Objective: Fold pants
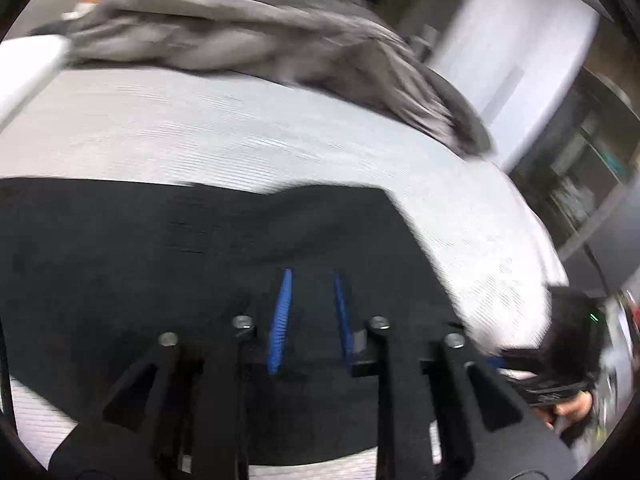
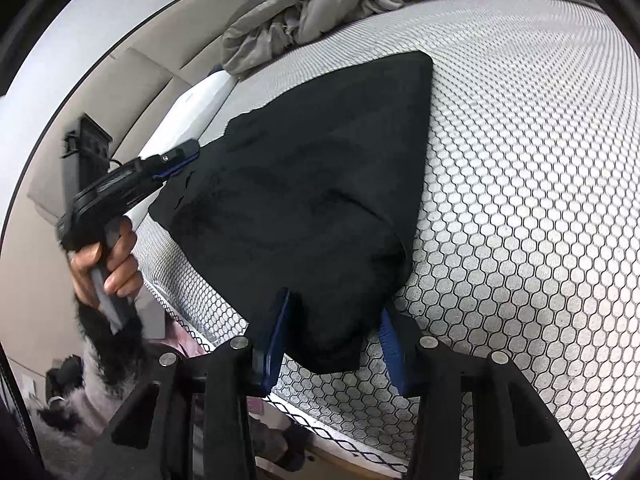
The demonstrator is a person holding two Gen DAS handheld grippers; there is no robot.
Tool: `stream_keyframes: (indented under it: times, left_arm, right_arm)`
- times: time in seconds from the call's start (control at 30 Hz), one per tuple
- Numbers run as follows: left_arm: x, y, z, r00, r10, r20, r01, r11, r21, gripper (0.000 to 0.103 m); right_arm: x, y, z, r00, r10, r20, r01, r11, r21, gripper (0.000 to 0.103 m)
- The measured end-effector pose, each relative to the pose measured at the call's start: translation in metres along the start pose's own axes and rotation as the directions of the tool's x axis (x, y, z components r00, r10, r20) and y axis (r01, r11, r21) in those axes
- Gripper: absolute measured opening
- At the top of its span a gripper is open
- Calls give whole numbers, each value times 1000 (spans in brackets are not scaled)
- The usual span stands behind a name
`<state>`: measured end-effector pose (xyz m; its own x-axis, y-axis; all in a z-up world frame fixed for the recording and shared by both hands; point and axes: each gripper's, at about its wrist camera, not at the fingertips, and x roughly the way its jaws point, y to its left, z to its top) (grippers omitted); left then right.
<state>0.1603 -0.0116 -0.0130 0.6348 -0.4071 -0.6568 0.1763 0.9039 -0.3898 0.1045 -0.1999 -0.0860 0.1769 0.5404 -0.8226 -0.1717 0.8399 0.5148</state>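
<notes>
The black pants (image 2: pixel 312 184) lie folded on a white honeycomb-patterned mattress (image 2: pixel 520 160). They also show in the left wrist view (image 1: pixel 200 264), which is blurred. My right gripper (image 2: pixel 334 308) is open, its blue-padded fingers (image 2: pixel 276 336) on either side of the pants' near corner. My left gripper (image 1: pixel 310 280) is open above the black cloth, its blue pads apart with nothing between them. It also shows in the right wrist view (image 2: pixel 176 160), held by a hand at the pants' left edge.
A crumpled grey blanket (image 2: pixel 320 0) lies at the far end of the mattress, also in the left wrist view (image 1: pixel 240 40). The mattress edge (image 2: pixel 192 320) runs along the near left. A beige headboard (image 2: pixel 140 68) stands to the left.
</notes>
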Motion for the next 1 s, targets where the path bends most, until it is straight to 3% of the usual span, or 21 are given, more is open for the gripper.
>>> stream_keyframes:
  times: [0.07,0.1,0.2,0.3,0.47,0.57,0.63,0.7,0.73,0.77,0.83,0.87,0.93,1.0]
  left_arm:
    - [28,-39,-5,992,-101,-77,106,992,63,33]
    - [40,-54,-8,987,-117,-114,127,988,91,37]
    - [79,-89,-16,978,-55,-200,88,984,158,38]
    - [109,-95,-21,971,-15,-240,46,991,124,38]
    - [123,-93,-17,974,-30,-224,38,999,29,39]
    - [110,-86,-15,977,-54,-207,54,999,-5,39]
    - [94,-80,-10,984,-69,-167,70,998,1,39]
    - [75,-69,-3,992,-55,-112,57,998,15,44]
    - [59,-64,-3,997,-35,-71,37,999,17,52]
    - [45,-53,0,1000,2,-15,-2,1000,3,62]
    - [22,-32,0,996,70,53,-68,997,-36,71]
    - [12,-18,1,989,122,83,-117,991,-67,71]
    - [2,7,3,978,190,89,-180,977,-113,71]
    - [-4,31,1,973,219,72,-205,965,-166,71]
  right_arm:
    - [4,-1,3,1000,14,-5,-14,1000,16,43]
    - [4,-4,4,1000,19,-5,-19,1000,24,37]
    - [3,-4,-2,1000,-1,2,1,1000,-2,8]
    - [1,11,-9,1000,0,-3,-1,997,-77,4]
    - [0,9,-22,997,41,-68,-47,995,-83,4]
    - [-1,-3,-24,990,59,-124,-64,997,-38,13]
    - [-14,-6,-22,995,49,-91,-52,998,-35,22]
    - [-37,-13,-14,999,41,13,-41,999,-24,45]
    - [-45,-16,-12,998,31,55,-30,999,-14,49]
    - [-54,-21,-6,989,-52,138,53,999,-1,53]
    - [-56,-30,7,964,-165,208,153,986,69,53]
    - [-52,-35,13,962,-164,217,146,985,97,53]
    - [-40,-44,25,968,-75,241,42,989,138,53]
    - [-18,-52,43,976,-21,217,-20,983,183,53]
